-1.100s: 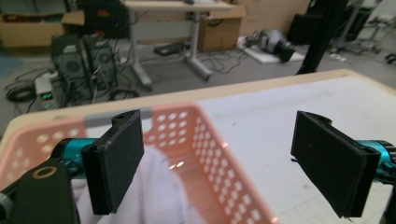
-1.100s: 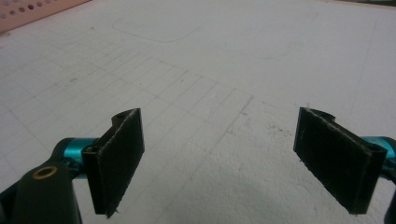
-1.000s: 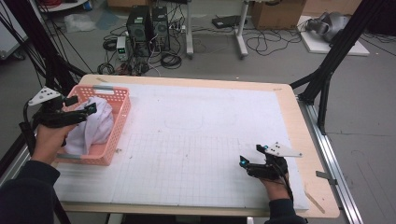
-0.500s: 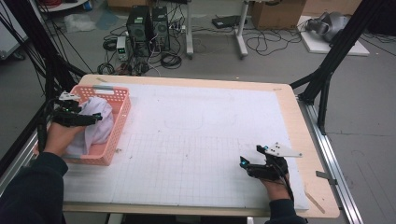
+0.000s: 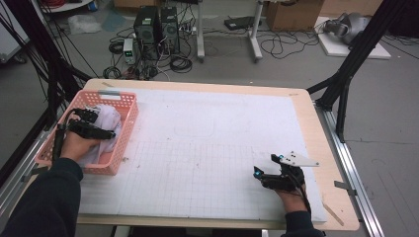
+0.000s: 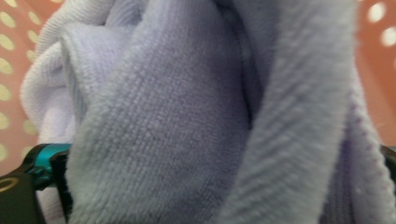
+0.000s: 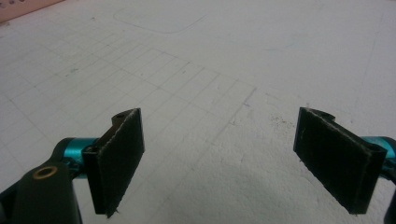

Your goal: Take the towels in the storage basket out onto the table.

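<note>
Cloth (image 6: 177, 121), pale lilac and ribbed like terry or microfibre, lies bunched inside the pink basket (image 5: 126, 129) at the far-left corner of the desk (image 5: 207, 148). In the high view the left gripper (image 5: 94, 129) is down in the basket, on top of the cloth (image 5: 106, 123). In the left gripper view the folds press right up to the lens; one teal-and-black finger (image 6: 51, 170) shows at the lower left and a sliver of the other at the right edge, with fabric massed between them. Whether they are clamped on it or merely pushed into it cannot be told.

The right gripper (image 5: 269, 173) rests on the bare desk near the front right, well apart from the basket. Its fingers (image 7: 119, 158) stand wide apart with nothing between them.

Handling assessment: the cloth looks light, soft and wholly limp, not fragile and not slippery against the rough pads. It should drape and trail when lifted, and a hanging fold could snag the perforated basket wall or drag the light basket along.

Recommended hold: pinch a thick fold or a bunched ridge near the top of the heap, not a single thin edge, and lift straight up clear of the rim.
</note>
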`<state>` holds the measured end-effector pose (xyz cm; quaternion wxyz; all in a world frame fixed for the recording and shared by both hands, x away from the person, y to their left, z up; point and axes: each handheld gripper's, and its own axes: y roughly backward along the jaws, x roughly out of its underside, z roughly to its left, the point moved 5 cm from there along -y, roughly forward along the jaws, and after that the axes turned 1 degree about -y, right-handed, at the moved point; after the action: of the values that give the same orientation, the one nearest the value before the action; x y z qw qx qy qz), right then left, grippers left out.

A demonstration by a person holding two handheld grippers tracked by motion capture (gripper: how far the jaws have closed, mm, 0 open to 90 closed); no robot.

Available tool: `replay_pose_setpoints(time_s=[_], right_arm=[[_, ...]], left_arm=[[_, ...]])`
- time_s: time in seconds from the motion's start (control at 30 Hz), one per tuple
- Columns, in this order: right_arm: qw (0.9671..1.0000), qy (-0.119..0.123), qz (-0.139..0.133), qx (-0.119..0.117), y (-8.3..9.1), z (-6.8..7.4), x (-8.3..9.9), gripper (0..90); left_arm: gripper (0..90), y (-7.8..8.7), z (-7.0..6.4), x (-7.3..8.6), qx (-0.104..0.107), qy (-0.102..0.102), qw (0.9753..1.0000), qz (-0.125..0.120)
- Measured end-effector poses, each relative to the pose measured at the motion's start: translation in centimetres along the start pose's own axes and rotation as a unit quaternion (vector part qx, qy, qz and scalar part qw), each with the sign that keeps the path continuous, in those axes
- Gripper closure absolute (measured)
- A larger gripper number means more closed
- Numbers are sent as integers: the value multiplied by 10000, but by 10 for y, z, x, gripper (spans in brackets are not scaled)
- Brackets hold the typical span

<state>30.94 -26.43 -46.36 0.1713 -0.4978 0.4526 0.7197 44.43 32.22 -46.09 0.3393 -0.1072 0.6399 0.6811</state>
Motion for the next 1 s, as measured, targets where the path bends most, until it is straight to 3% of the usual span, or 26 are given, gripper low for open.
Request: replay_pose_setpoints(time_s=[0.1,0.13,0.17,0.2,0.27,0.3,0.33,0.37,0.43,0.53,0.67,0.77,0.9,0.93,1.0], right_arm=[[10000,10,21,22,0,1,0,150],[10000,43,41,30,0,1,0,150],[10000,75,32,24,0,1,0,150],[10000,75,32,24,0,1,0,150],[10000,55,18,28,0,1,0,150],[10000,55,18,28,0,1,0,150],[10000,46,30,35,1,0,0,151],[10000,18,-5,69,1,-2,0,150],[10000,29,-31,86,2,-3,-1,151],[9999,-45,-54,102,4,-4,-2,150],[10000,-19,-50,81,4,-3,-1,151],[10000,-8,-53,81,4,-3,-2,151],[9999,-39,-81,78,5,-3,-2,150],[9999,-19,-97,87,4,-3,-2,150],[9999,-44,-97,83,4,-3,-2,151]], left_arm=[[150,0,0,-1,-114,65,9999,71],[198,1,1,-1,-169,103,9998,63],[320,2,2,-1,-206,112,9997,41],[320,3,4,0,-208,91,9997,40],[448,6,4,0,-189,52,9998,3],[448,7,4,0,-160,27,9999,-35],[477,9,5,0,-111,68,9999,-101],[539,11,7,0,-46,222,9995,-217],[565,17,11,0,183,523,9973,-471],[626,25,14,-2,415,872,9914,-885],[659,36,14,-7,568,953,9847,-1343],[670,46,15,-11,715,1146,9760,-1707],[674,58,17,-14,935,1227,9654,-2105],[674,62,17,-15,958,1234,9621,-2237],[673,71,17,-17,1062,1285,9531,-2525]])
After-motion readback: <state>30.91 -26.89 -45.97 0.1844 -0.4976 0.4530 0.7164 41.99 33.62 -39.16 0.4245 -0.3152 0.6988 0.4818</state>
